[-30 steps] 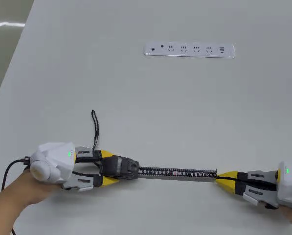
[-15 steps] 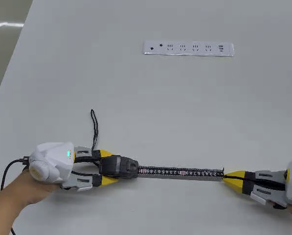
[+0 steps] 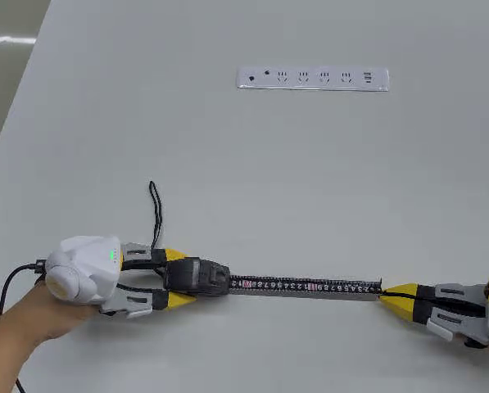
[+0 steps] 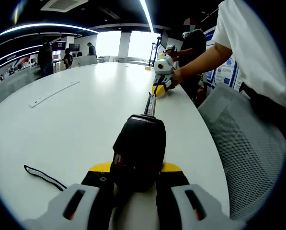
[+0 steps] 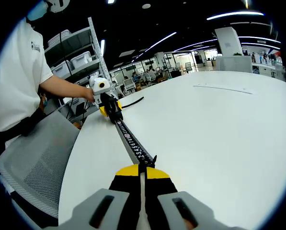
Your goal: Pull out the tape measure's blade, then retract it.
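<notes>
Near edge of white tabletop (image 3: 228, 164): L gripper (image 3: 181, 278) clamped on black plastic tape-measure case (image 3: 199, 277), jaws part-spread round its sides. Dark numbered steel blade (image 3: 305, 286) out of case, lying flat across table to R gripper (image 3: 389, 295), jaws pinched tight on blade's end hook. Thin black wrist strap (image 3: 156, 214) trailing behind case. Far back, well apart: white multi-socket power strip (image 3: 312, 79).

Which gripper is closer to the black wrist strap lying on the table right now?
Left. The left gripper, shut on the tape measure case, sits right beside the wrist strap. The right gripper pinches the tip of the blade, far along the table.
</notes>
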A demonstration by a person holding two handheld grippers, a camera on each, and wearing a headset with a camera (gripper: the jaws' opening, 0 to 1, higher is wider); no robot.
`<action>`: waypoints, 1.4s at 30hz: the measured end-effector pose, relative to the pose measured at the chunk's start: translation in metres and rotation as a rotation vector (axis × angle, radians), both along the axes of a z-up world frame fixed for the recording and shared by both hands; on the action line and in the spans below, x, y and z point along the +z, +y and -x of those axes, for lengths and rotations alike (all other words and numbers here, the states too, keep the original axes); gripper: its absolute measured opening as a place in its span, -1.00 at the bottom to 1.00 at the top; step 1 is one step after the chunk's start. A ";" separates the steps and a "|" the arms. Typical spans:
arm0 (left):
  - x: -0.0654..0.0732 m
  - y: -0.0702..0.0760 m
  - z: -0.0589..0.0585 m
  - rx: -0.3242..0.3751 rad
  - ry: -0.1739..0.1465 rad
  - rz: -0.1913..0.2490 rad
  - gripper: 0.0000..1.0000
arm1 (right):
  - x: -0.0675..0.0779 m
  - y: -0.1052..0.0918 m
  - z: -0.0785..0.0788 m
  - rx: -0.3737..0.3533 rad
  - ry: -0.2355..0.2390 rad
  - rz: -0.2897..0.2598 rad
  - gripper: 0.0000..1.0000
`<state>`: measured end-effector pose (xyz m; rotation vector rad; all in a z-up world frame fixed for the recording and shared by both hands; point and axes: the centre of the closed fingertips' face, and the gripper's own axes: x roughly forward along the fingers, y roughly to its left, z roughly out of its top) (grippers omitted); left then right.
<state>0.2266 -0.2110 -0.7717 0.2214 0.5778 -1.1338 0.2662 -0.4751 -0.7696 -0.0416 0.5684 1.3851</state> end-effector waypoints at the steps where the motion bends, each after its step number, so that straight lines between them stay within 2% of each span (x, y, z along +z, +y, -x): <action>1: 0.000 0.000 0.000 0.000 0.000 0.000 -0.41 | 0.000 0.000 -0.001 -0.002 0.000 0.000 -1.00; 15: 0.000 0.000 0.000 0.005 0.003 0.002 -0.41 | 0.001 -0.001 -0.002 -0.010 0.004 0.007 -1.00; 18: 0.000 -0.001 0.000 -0.001 0.001 -0.013 -0.41 | 0.000 -0.001 -0.002 -0.012 0.004 0.010 -1.00; 34: 0.000 -0.002 -0.002 0.007 0.004 -0.005 -0.40 | -0.002 -0.003 -0.005 -0.025 0.004 0.013 -0.97; 38: -0.001 -0.002 -0.002 0.011 0.009 -0.006 -0.39 | -0.003 -0.003 -0.004 -0.029 0.021 0.016 -0.96; 39: -0.002 -0.002 -0.002 0.014 0.014 -0.009 -0.39 | -0.002 -0.003 -0.007 -0.029 0.007 0.016 -0.96; 42: -0.006 -0.003 -0.002 0.012 0.017 -0.032 -0.39 | 0.001 -0.004 -0.008 -0.030 0.008 0.016 -0.97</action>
